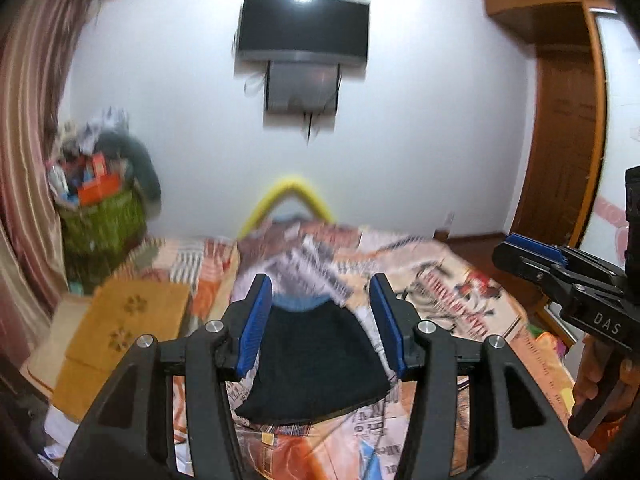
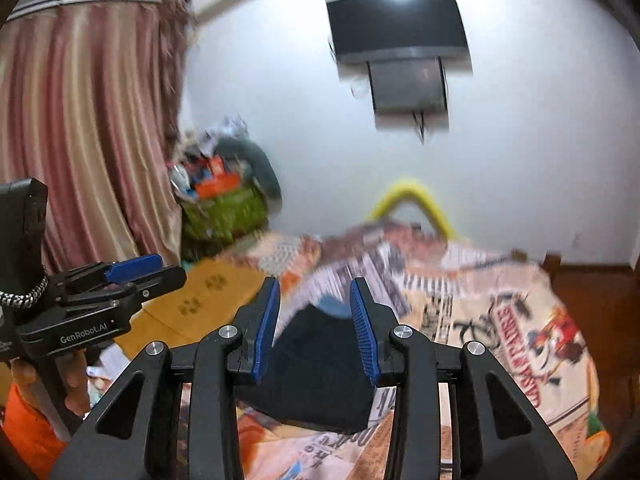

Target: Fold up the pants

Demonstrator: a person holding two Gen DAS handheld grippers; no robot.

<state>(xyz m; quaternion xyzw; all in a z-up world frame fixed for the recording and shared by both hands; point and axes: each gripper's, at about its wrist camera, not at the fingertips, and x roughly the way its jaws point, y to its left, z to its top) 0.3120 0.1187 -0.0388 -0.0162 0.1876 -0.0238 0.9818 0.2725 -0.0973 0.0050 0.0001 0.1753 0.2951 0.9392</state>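
Over the middle of the bed [image 1: 460, 280]: dark pants [image 1: 316, 364] lying folded into a small bundle on the printed bedspread, blue waistband toward the far edge. Left gripper [image 1: 320, 320] hovering above, jaws spread wide, nothing pinched. Right gripper [image 2: 316, 328] same deal, jaws apart, empty. Whole background pretty blurry.

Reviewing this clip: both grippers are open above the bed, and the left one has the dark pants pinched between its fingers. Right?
Not quite. The left gripper is open and holds nothing: in the left wrist view the dark pants lie on the patterned bedspread beyond its parted fingers. The right gripper is open too, as you said.
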